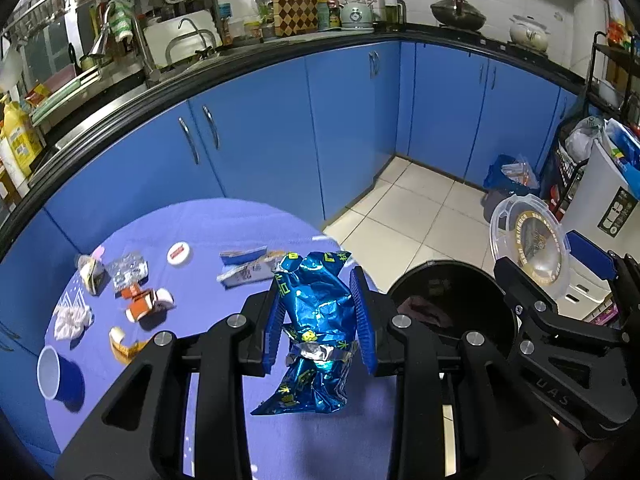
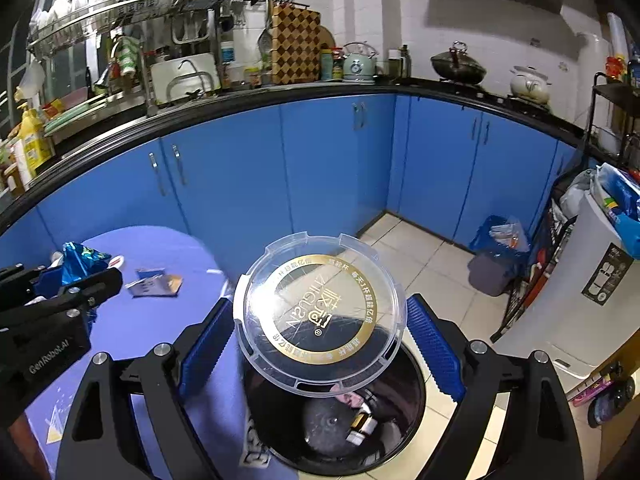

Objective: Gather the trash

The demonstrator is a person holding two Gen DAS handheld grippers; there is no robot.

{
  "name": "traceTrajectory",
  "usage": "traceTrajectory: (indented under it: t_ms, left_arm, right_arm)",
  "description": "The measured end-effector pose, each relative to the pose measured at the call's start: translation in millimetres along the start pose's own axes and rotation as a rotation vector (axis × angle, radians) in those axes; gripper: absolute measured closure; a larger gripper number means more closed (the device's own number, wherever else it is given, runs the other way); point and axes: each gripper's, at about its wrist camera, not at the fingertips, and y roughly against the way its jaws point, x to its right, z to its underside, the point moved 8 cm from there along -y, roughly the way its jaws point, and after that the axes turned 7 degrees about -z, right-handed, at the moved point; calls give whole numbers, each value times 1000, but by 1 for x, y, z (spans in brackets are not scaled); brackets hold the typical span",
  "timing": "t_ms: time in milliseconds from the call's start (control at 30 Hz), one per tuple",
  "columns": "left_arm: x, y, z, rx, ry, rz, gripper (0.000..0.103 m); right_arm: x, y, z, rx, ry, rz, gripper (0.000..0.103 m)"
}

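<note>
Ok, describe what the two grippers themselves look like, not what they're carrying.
Both are the same build: the left gripper and right gripper have matte black angular linkage arms with triangular cut-outs and round silver pivot bolts. Their fingers carry ribbed bright blue pads. White lettering on the black bodies reads "GenRobot.AI" on the left one; the right one's is only partly legible. No cables or sleeves are visible.

We see the round purple-clothed table (image 1: 224, 220) left of the black round trash bin (image 1: 452, 280). On it, the blue paper cup (image 1: 58, 374) lies left, before the crumpled white tissue (image 1: 72, 320).
</note>
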Motion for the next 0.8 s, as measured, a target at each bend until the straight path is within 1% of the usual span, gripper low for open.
traceTrajectory:
  t_ms: [133,233,300,433,467,600,800]
  left_arm:
    - [1,-9,-10,0,6,8,70]
    - [3,-16,-15,-6,9,12,70]
    - [7,-20,-16,-16,5,20,70]
    - [21,-24,-18,-18,-21,36,70]
    - [24,-25,-19,-17,-25,40,70]
    - [41,-26,-23,-16,-51,64,70]
    - [70,-24,-33,-10,-94,101,70]
  right_arm:
    - [7,-9,-7,11,1,11,18]
    - [14,-18,-8,-8,-7,23,17]
    - [20,-23,-6,-17,-25,27,13]
    - [28,-30,2,-37,-54,29,13]
    - [30,-31,3,-40,-54,39,13]
    - [42,-27,6,-29,-26,124,13]
    - [72,-20,14,-33,-52,221,13]
